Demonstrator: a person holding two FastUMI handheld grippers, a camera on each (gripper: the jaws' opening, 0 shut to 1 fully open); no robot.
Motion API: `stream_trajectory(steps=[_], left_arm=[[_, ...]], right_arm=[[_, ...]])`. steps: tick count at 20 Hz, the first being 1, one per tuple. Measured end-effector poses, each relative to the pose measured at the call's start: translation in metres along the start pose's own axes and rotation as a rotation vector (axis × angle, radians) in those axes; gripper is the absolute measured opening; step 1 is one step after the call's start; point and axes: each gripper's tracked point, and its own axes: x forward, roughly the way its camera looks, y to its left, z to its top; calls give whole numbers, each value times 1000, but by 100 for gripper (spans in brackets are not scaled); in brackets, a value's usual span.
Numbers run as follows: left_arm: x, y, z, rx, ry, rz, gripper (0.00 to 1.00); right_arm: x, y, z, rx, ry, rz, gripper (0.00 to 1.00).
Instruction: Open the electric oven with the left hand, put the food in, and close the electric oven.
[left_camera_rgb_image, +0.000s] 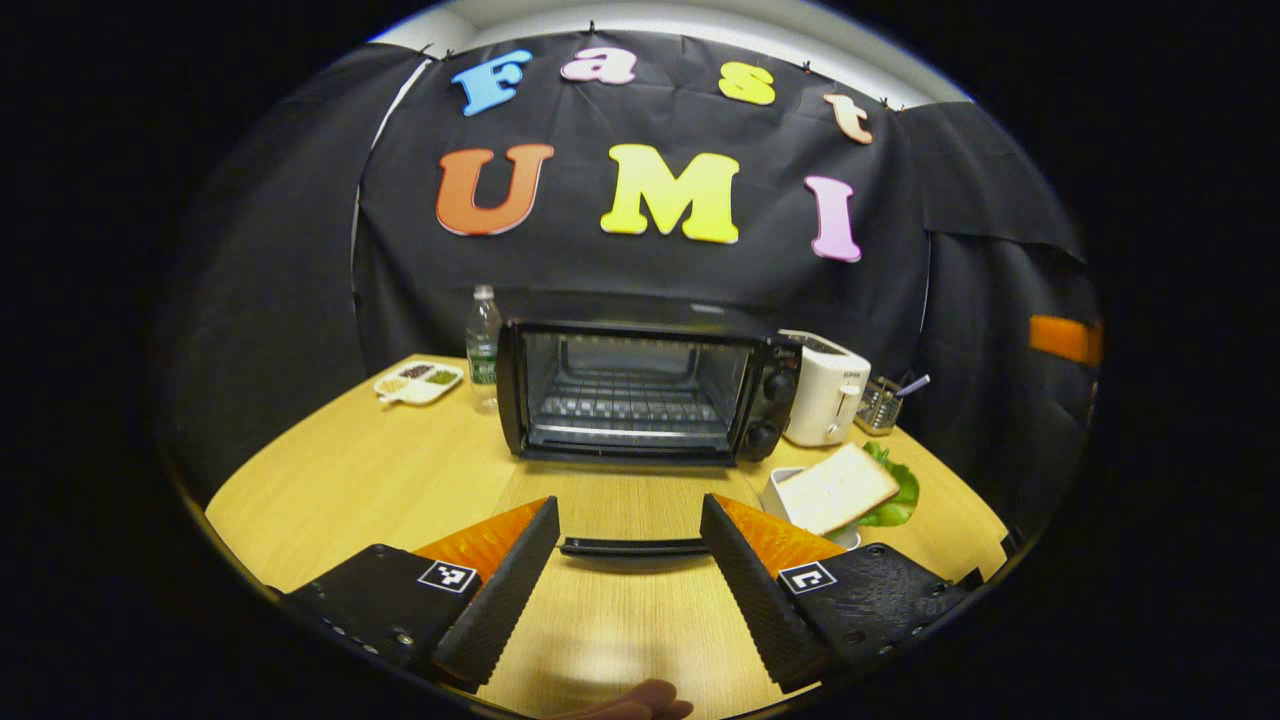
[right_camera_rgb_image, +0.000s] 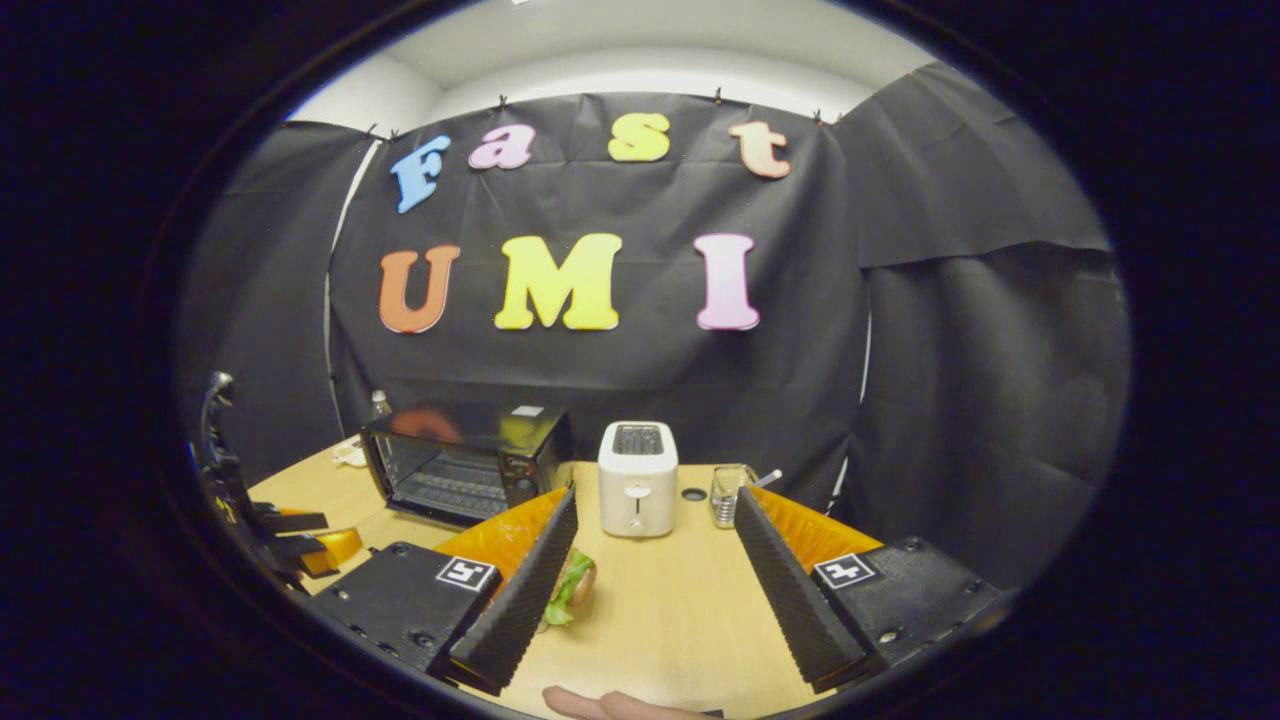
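Left claw (left_camera_rgb_image: 630, 545) is hovering spread wide over the dropped oven door handle (left_camera_rgb_image: 633, 547); right claw (right_camera_rgb_image: 655, 570) is gaping too. Soft, floppy sandwich (left_camera_rgb_image: 838, 487) is sitting beside the oven (left_camera_rgb_image: 640, 390) on the worktop (left_camera_rgb_image: 350, 480), probably wanting a gentle pinch across the bread.

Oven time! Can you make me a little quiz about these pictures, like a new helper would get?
1. True or false: the oven has its door folded down open, so the rack inside shows.
2. In the left gripper view, what stands just left of the oven? A) a water bottle B) a kettle C) a frying pan
3. Fill in the gap: the left gripper and the right gripper both have their fingers spread apart, so both are ____, and the sandwich is on the table beside the oven.

Key: 1 true; 2 A; 3 open.
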Motion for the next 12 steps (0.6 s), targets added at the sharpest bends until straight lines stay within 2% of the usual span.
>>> stream_trajectory(steps=[2,3,4,5,6,7,12], left_arm=[[-30,13,44,27,-122,61,94],[-41,16,60,45,-171,77,94],[-55,21,74,56,-211,93,94],[-66,24,84,62,-238,101,93],[-77,25,92,62,-257,107,93],[-85,27,99,59,-275,112,93],[-117,30,129,52,-356,117,94]], right_arm=[[24,8,-15,6,82,46,91],[36,12,-26,14,135,68,100],[49,14,-36,32,191,86,100],[60,13,-48,60,252,98,91],[71,17,-59,87,308,124,91],[80,23,-72,112,370,153,100],[107,56,-112,289,632,324,98]])
